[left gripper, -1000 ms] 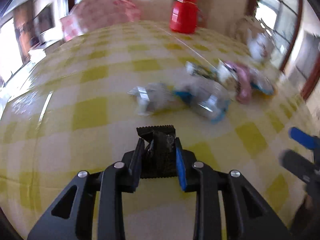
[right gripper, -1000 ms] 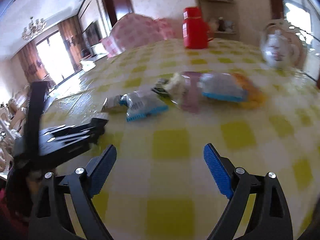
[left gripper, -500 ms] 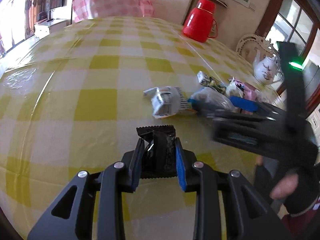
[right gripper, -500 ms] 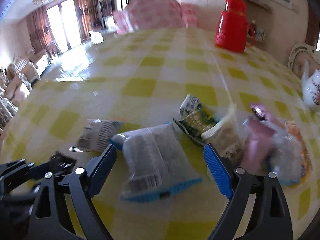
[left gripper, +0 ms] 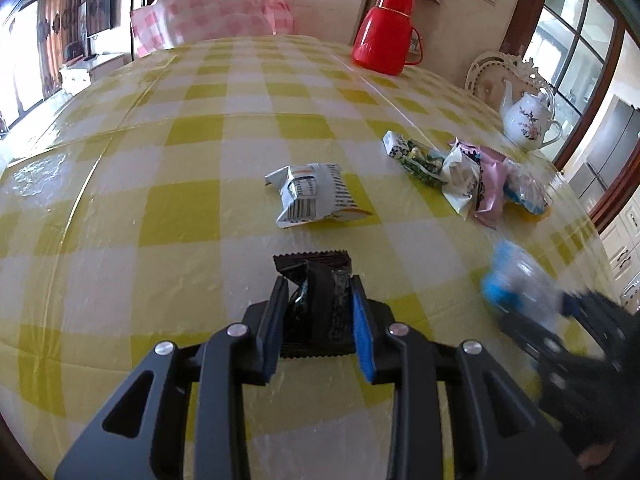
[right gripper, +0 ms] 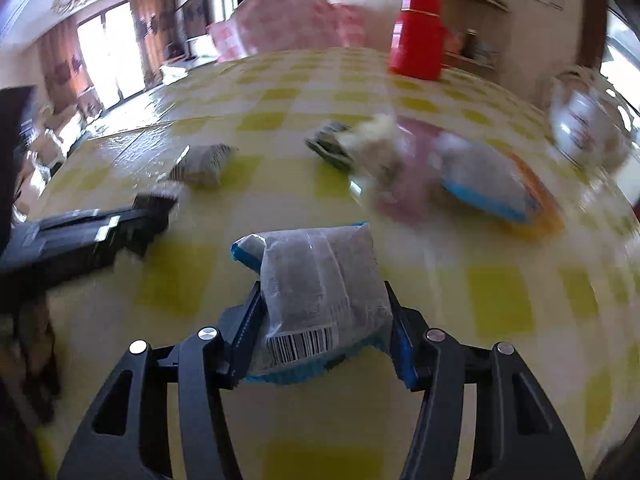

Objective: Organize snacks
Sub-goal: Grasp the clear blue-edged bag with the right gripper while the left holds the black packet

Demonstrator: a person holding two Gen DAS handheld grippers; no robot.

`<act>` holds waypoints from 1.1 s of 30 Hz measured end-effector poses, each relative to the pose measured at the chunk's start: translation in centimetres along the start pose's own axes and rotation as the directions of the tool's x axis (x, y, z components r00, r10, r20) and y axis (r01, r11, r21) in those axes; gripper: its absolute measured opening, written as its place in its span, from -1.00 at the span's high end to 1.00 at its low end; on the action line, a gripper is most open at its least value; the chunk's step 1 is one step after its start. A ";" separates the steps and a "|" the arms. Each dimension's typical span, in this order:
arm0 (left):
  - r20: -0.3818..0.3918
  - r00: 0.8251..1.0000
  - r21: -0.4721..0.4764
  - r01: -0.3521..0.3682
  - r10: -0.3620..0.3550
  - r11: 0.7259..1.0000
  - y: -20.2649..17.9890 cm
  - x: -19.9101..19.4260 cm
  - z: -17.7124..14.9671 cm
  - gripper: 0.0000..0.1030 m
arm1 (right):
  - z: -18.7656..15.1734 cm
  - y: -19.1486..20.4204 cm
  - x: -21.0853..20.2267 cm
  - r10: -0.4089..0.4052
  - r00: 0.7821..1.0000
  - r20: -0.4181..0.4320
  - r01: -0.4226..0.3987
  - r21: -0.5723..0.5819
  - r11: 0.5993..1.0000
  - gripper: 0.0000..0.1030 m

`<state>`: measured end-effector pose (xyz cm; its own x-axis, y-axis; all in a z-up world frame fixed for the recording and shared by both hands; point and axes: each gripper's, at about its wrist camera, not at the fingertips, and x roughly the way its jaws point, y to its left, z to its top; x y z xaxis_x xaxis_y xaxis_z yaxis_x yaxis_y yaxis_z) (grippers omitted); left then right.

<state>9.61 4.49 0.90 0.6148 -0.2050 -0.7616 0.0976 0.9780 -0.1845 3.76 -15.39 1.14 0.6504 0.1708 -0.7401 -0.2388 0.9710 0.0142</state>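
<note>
On the yellow-checked table (left gripper: 180, 220), my left gripper (left gripper: 319, 292) holds a black snack packet (left gripper: 316, 268) low over the cloth. Its jaws are opening slightly, with the pads still on the wrapper. My right gripper (right gripper: 323, 296) has a clear packet with blue edges and a barcode (right gripper: 320, 272) between its jaws. They are closing, and the pads press its sides. In the left wrist view this gripper and its packet (left gripper: 516, 280) appear blurred at the near right. A white packet (left gripper: 316, 196) lies alone mid-table. A pile of mixed snacks (left gripper: 472, 176) lies further right.
A red thermos (left gripper: 384, 32) stands at the table's far edge. A white flowered teapot (left gripper: 528, 120) and a white ornate tray stand at the far right. A pink checked chair back rises behind the table. A gloved hand shows at the lower right.
My right gripper has closed on the blue-edged packet and drawn it from beside the white packet toward the near right. The left gripper has stayed in place with the black packet.
</note>
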 end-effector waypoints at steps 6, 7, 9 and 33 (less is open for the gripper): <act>-0.006 0.999 0.026 -0.049 0.050 0.998 -0.6 0.2 0.1 -0.32 | -3.7 -2.6 -4.5 0.017 0.998 0.062 -0.027 0.158 0.987 -0.07; -0.007 0.998 0.036 -0.054 0.055 0.998 -0.7 0.1 0.0 -0.21 | -4.3 -2.8 -5.0 0.017 0.998 0.068 -0.028 0.175 0.984 -0.07; -0.012 0.998 0.093 -0.060 0.061 0.994 -1.4 0.0 -0.3 0.41 | -5.3 -2.8 -5.6 0.015 0.997 0.078 -0.030 0.194 0.980 -0.07; 0.196 0.978 0.111 0.048 -0.069 0.993 -8.1 -9.2 -7.5 0.45 | -5.8 -4.0 -6.9 0.043 0.990 0.131 -0.077 0.266 0.961 -0.07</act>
<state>-2.66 -1.83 4.76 0.7477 -0.2603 -0.6108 0.2131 0.9654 -0.1506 -3.96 -21.39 2.24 0.7283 0.2330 -0.6444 -0.0876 0.9644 0.2496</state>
